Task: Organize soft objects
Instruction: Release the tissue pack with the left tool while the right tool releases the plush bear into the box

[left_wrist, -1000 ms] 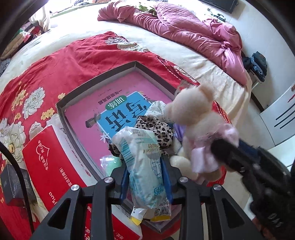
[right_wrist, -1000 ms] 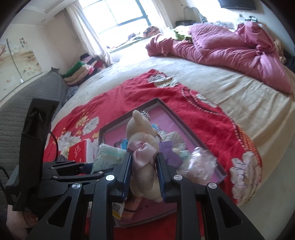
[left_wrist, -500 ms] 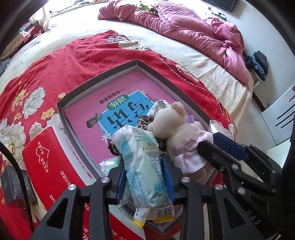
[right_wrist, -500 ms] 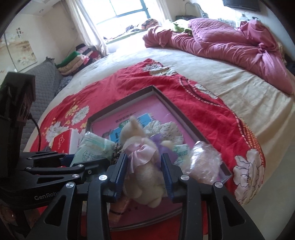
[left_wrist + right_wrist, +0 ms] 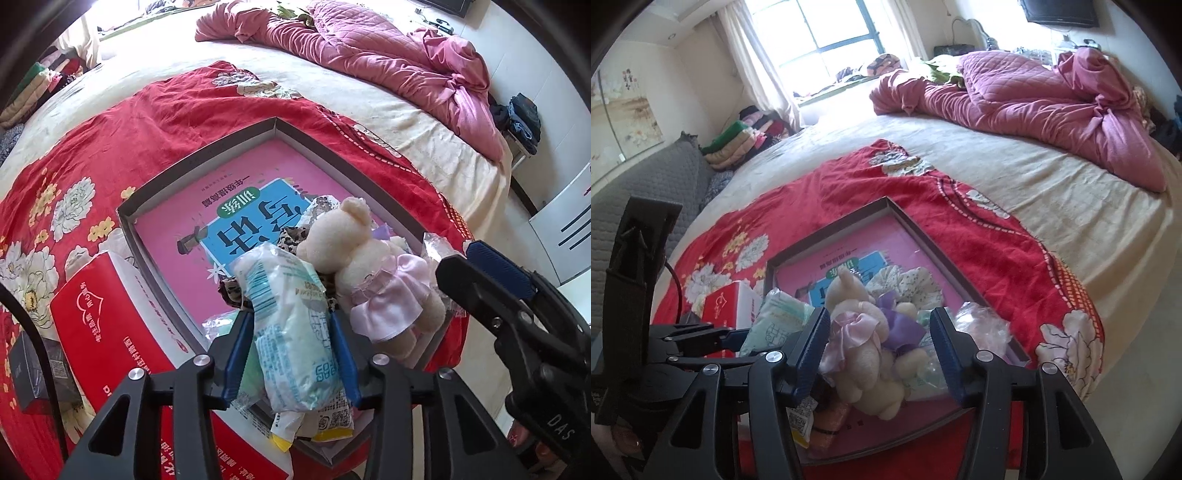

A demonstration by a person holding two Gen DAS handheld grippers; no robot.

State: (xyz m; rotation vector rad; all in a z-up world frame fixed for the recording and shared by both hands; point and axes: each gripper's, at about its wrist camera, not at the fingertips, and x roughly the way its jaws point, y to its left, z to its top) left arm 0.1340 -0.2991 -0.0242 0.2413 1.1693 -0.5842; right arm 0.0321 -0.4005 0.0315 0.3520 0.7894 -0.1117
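In the tray (image 5: pixel 207 155), right tool (image 5: pixel 879 350) just opened off teddy bear (image 5: pixel 864 332), left tool (image 5: pixel 291 343) loosening around wipes packet (image 5: pixel 291 317).

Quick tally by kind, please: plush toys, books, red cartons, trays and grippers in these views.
Plush bear: 1
Book: 1
Red carton: 1
Tray: 1
Grippers: 2, left gripper and right gripper
Total: 6

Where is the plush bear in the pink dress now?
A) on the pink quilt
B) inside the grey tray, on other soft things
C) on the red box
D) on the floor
B: the plush bear lies inside the grey tray, on the pile of soft things there.
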